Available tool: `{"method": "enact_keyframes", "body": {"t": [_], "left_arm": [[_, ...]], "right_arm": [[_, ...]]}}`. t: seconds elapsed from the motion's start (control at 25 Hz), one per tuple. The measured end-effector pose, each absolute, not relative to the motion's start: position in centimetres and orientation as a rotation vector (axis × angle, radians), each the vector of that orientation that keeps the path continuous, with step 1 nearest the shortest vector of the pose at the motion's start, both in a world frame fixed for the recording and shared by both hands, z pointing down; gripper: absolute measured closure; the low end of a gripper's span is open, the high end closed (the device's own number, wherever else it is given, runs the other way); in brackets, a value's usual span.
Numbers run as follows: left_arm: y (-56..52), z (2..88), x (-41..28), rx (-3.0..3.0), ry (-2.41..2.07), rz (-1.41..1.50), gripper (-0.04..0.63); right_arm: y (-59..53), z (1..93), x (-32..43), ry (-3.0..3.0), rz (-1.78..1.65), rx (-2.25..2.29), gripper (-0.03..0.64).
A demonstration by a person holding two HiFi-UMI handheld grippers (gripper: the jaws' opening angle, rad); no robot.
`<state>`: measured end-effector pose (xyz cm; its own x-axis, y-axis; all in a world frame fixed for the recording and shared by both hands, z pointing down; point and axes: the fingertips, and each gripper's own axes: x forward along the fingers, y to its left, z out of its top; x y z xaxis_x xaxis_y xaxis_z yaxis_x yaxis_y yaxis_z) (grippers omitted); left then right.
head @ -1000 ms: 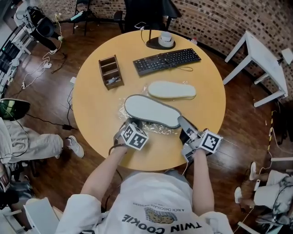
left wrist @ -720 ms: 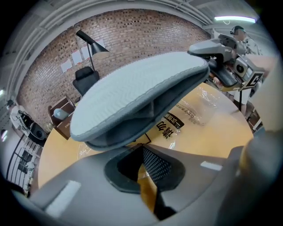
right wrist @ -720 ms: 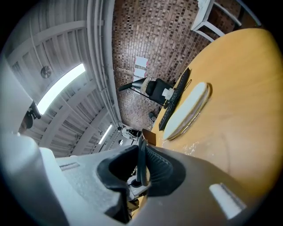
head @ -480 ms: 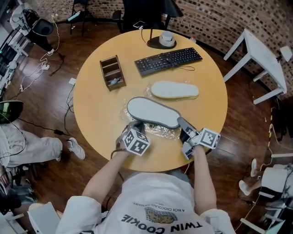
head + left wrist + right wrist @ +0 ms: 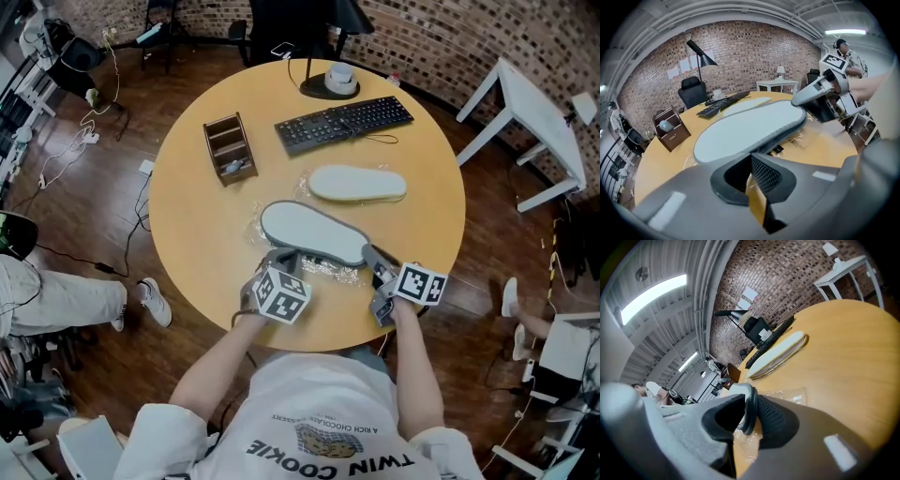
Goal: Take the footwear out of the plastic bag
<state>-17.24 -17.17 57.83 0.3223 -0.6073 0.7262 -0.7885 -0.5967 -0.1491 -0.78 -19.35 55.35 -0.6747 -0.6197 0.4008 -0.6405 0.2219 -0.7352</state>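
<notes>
A grey slipper [image 5: 314,232] lies sole up across a clear plastic bag [image 5: 328,272] near the front of the round wooden table [image 5: 187,234]. My right gripper [image 5: 367,255] is at its right end. In the right gripper view the slipper's dark rim [image 5: 743,397] sits pinched between the pads of that gripper [image 5: 749,416], whose jaws have just been opening a little. My left gripper [image 5: 278,258] is at the slipper's near-left end, its jaws [image 5: 751,157] closed on what looks like thin bag film under the sole [image 5: 750,129]. A second slipper [image 5: 356,183] lies bare farther back.
A black keyboard [image 5: 342,124] and a lamp base [image 5: 328,86] sit at the table's far side, with a wooden desk organiser [image 5: 228,148] at the left. A white side table [image 5: 544,131] stands to the right on the floor. The table's front edge is just below both grippers.
My right gripper has dipped lower and shifted slightly left with the slipper's end. The left gripper and the bag have barely moved.
</notes>
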Motion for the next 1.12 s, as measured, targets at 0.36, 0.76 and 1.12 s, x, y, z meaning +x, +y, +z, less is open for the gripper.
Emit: {"method": "enact_keyframes", "body": {"t": [0.36, 0.76, 1.12], "left_arm": [[-17.2, 55.6, -15.7, 2.393, -1.274, 1.032, 0.588], [-15.9, 53.8, -13.3, 2.399, -1.280, 0.924, 0.589], [-14.4, 52.1, -8.5, 2.289, -1.463, 0.777, 0.589]], "right_arm": [[-18.6, 56.9, -1.3, -2.280, 0.977, 1.240, 0.526], [-17.8, 58.0, -1.3, -2.167, 0.677, 1.181, 0.520], [-16.7, 55.0, 0.0, -2.371, 0.584, 0.990, 0.520]]}}
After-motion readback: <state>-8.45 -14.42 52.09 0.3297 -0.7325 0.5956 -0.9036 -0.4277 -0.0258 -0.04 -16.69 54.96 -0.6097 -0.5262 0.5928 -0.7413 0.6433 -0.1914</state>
